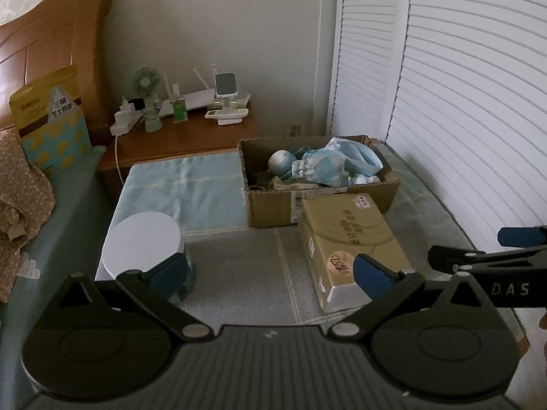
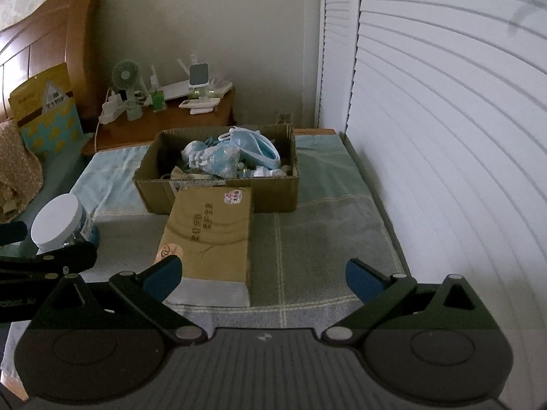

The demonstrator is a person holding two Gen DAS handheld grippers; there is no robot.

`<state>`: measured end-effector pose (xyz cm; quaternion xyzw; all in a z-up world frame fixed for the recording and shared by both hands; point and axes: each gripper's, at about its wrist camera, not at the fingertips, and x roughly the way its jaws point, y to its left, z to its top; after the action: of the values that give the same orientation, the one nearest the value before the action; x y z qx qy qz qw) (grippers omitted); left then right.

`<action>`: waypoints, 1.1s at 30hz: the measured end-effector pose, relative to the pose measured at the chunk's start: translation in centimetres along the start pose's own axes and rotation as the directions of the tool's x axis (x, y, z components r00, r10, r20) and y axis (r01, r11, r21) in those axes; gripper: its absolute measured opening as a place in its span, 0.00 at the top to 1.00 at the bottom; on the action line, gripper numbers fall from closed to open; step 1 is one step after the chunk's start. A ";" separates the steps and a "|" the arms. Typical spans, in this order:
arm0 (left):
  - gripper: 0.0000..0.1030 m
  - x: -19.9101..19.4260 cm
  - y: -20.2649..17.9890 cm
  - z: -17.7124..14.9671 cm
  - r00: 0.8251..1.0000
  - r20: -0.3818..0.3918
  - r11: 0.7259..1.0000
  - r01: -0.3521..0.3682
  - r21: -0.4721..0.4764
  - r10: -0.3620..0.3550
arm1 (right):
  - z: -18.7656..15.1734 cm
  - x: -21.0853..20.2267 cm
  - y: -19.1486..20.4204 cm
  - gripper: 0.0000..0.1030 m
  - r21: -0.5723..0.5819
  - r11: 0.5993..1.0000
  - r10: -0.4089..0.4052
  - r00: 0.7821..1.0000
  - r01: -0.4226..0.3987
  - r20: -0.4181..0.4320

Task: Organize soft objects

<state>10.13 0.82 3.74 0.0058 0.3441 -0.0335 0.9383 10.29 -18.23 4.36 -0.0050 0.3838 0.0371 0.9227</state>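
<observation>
Left wrist: left gripper (image 1: 270, 275) gaping wide, empty, cardboard box (image 1: 321, 205) of soft items (image 1: 324, 165) ahead to its right. Right wrist: right gripper (image 2: 261, 278) wide, empty; box dead ahead, so clear the tissue pack (image 2: 212, 239) first, I'd say

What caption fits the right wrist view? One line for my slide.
Open right gripper hovers over tan tissue pack before cardboard box of blue soft items.

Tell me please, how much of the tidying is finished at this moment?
Done: blue and white soft items already lie in the open cardboard box. In hand: nothing; the left gripper and right gripper are both open and empty. Left: the tissue pack and the white-lidded jar remain on the bed.
</observation>
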 end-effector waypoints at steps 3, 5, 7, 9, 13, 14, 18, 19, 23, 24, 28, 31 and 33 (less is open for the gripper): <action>0.01 0.0 0.0 0.0 1.000 -0.003 1.000 -0.007 -0.004 0.007 | 0.0 0.0 0.0 0.00 -0.004 1.000 0.000 1.000 0.000 0.001; 0.01 0.0 0.0 0.0 1.000 -0.004 1.000 -0.009 -0.005 0.009 | 0.0 0.0 0.0 0.00 -0.003 1.000 -0.001 1.000 0.001 0.002; 0.01 0.0 0.0 0.0 1.000 -0.006 1.000 -0.014 -0.008 0.014 | 0.0 -0.1 0.0 0.00 -0.004 1.000 -0.002 1.000 0.002 0.003; 0.01 0.0 0.0 0.0 1.000 -0.008 1.000 -0.015 -0.008 0.015 | 0.0 -0.1 0.0 0.00 -0.003 1.000 -0.001 1.000 0.001 0.002; 0.01 -0.1 0.0 0.0 1.000 -0.008 1.000 -0.015 -0.010 0.015 | 0.0 -0.1 0.0 0.00 -0.003 1.000 -0.001 1.000 0.001 0.003; 0.01 -0.1 0.0 0.0 1.000 -0.007 1.000 -0.015 -0.010 0.015 | 0.0 -0.1 0.0 0.00 -0.003 1.000 0.001 1.000 -0.001 0.002; 0.01 -0.3 -0.1 -0.1 1.000 -0.006 1.000 -0.018 -0.010 0.018 | 0.0 -0.2 0.0 0.00 -0.005 1.000 -0.001 1.000 0.001 0.005; 0.01 -0.3 -0.1 -0.1 1.000 -0.006 1.000 -0.019 -0.010 0.019 | 0.0 -0.2 0.0 0.00 -0.006 1.000 -0.003 1.000 0.003 0.006; 0.01 -0.2 0.0 0.0 1.000 -0.006 1.000 -0.018 -0.010 0.018 | 0.1 -0.3 0.0 0.00 -0.006 1.000 -0.004 1.000 0.004 0.006; 0.01 -0.2 0.0 0.0 1.000 -0.006 1.000 -0.018 -0.011 0.017 | 0.1 -0.2 0.0 0.00 -0.006 1.000 -0.006 1.000 0.006 0.007; 0.01 -0.3 -0.1 0.0 1.000 -0.006 1.000 -0.018 -0.010 0.018 | 0.1 -0.3 0.0 0.00 -0.005 1.000 -0.006 1.000 0.006 0.007; 0.01 -0.3 0.0 0.0 1.000 -0.006 1.000 -0.017 -0.011 0.017 | 0.1 -0.3 0.0 0.00 -0.003 1.000 -0.006 1.000 0.006 0.007; 0.01 -0.3 0.0 0.0 1.000 -0.007 1.000 -0.018 -0.010 0.018 | 0.1 -0.3 -0.1 0.00 -0.004 1.000 -0.006 1.000 0.006 0.007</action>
<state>9.90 0.80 3.87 0.0043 0.3474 -0.0236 0.9374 10.16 -18.31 4.59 -0.0079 0.3803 0.0352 0.9242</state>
